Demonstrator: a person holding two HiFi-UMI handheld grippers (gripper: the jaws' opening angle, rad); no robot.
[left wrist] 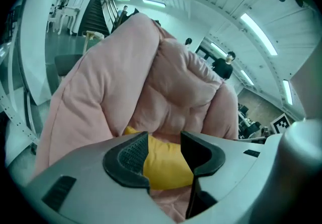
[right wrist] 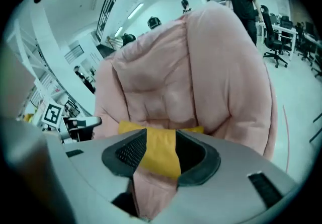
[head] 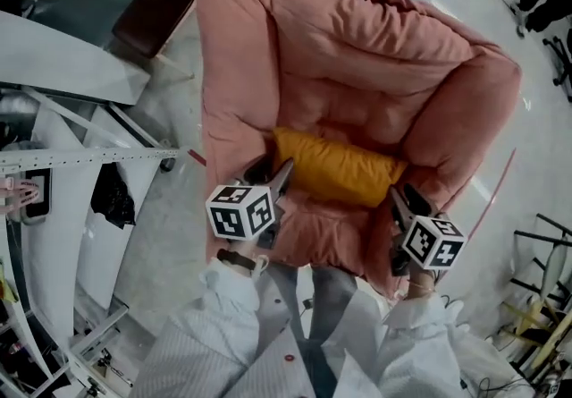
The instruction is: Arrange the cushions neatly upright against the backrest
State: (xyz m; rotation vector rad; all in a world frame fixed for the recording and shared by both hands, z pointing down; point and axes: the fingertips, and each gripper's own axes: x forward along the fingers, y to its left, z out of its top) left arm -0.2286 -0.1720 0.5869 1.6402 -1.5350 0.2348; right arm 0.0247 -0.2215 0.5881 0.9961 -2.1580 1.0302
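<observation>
So there's a big puffy pink armchair [head: 357,56] and one yellow cushion [head: 335,168] sitting across the very back of the seat, touching the bottom of the backrest, with its long side running from armrest to armrest. I honestly can't tell if it's properly upright or just slumped there. The left gripper [left wrist: 166,155] is near the cushion's left end with its jaws apart and nothing pinched; you just see yellow through the gap. It's the same deal with the right gripper [right wrist: 160,152] over by the cushion's right end: jaws apart, cushion and pink seat showing beyond them, no grip on either. White sleeves [head: 223,298] are at the bottom, and there's a brown stool [head: 152,16] on the floor behind the chair.
</observation>
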